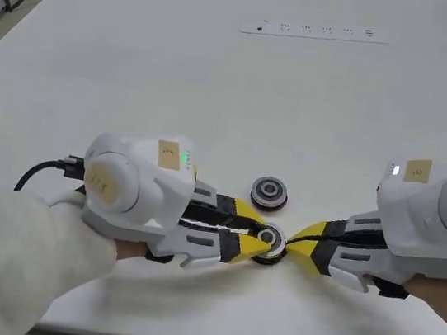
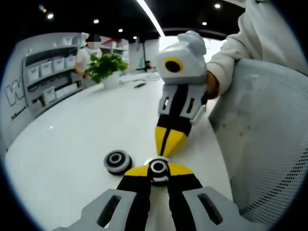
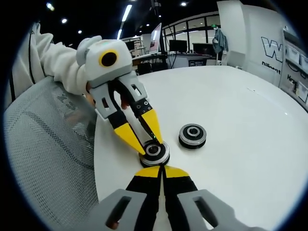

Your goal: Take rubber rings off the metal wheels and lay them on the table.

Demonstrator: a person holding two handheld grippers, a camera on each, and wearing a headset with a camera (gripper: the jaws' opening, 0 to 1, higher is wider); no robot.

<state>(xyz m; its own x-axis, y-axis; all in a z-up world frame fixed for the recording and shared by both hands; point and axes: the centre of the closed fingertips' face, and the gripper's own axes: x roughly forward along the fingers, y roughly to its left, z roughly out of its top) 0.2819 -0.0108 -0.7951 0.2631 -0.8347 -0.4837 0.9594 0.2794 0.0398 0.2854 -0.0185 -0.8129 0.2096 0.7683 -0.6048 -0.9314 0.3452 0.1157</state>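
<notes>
Wheel [image 1: 267,242] sits clamped in the left tongs [image 1: 258,239], steadied on the counter [image 1: 217,92], while the right tongs [image 1: 292,237], pressed together, meet its rim, likely to pry the ring [image 3: 165,156].

Yellow-black claws [image 1: 258,237] [image 1: 294,237]; black-silver wheel [image 3: 154,153] — white table [image 1: 217,92]

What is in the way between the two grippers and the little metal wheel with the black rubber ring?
Nothing visible. The left gripper's jaws hold the near black-ringed metal wheel, and the shut right gripper's tip touches it. The second wheel sits apart, beyond them, and bare white table lies all around.
</notes>
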